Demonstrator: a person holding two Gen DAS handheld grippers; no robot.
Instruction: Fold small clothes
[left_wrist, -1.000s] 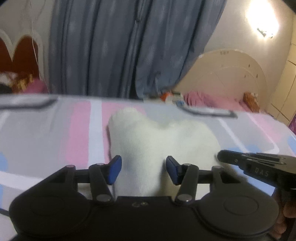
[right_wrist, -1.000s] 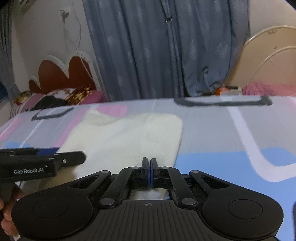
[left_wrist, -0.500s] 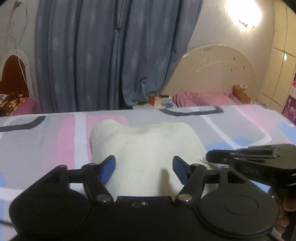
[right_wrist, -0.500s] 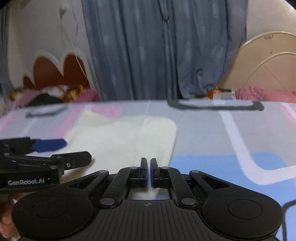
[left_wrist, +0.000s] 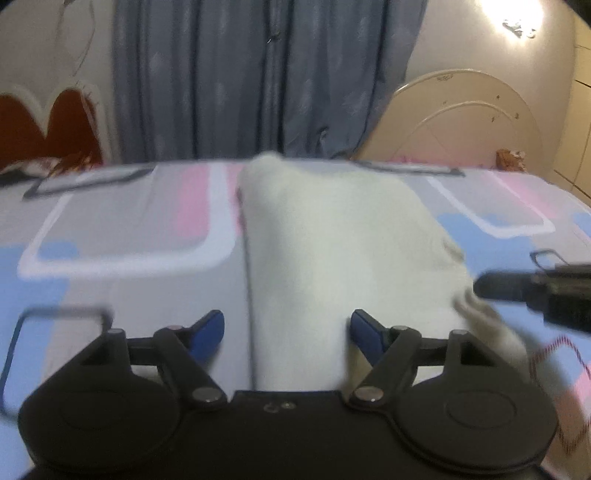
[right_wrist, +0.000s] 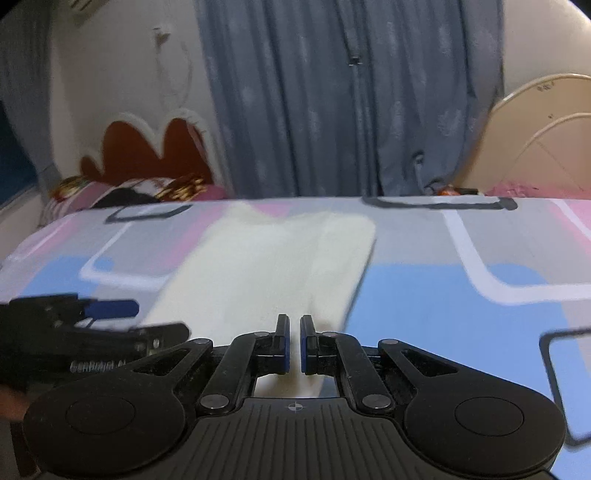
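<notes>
A small cream-white garment (left_wrist: 332, 251) lies flat on the patterned bedsheet (left_wrist: 122, 229), also in the right wrist view (right_wrist: 266, 266). My left gripper (left_wrist: 287, 329) is open over the garment's near left edge, with nothing between its blue pads. My right gripper (right_wrist: 291, 343) hovers at the garment's near right edge, its jaws a narrow gap apart with nothing held. The right gripper's side shows in the left wrist view (left_wrist: 535, 291); the left gripper shows in the right wrist view (right_wrist: 92, 325).
The bedsheet (right_wrist: 461, 295) has pink, blue and grey blocks with white outlines. Blue-grey curtains (left_wrist: 258, 81) hang behind. A cream headboard (left_wrist: 461, 118) stands at back right, a red scalloped headboard (right_wrist: 147, 151) with bedding at back left.
The right jaws went from shut to a narrow gap. The left gripper stayed open and moved; the view now looks lower and closer over the garment, with motion blur.
</notes>
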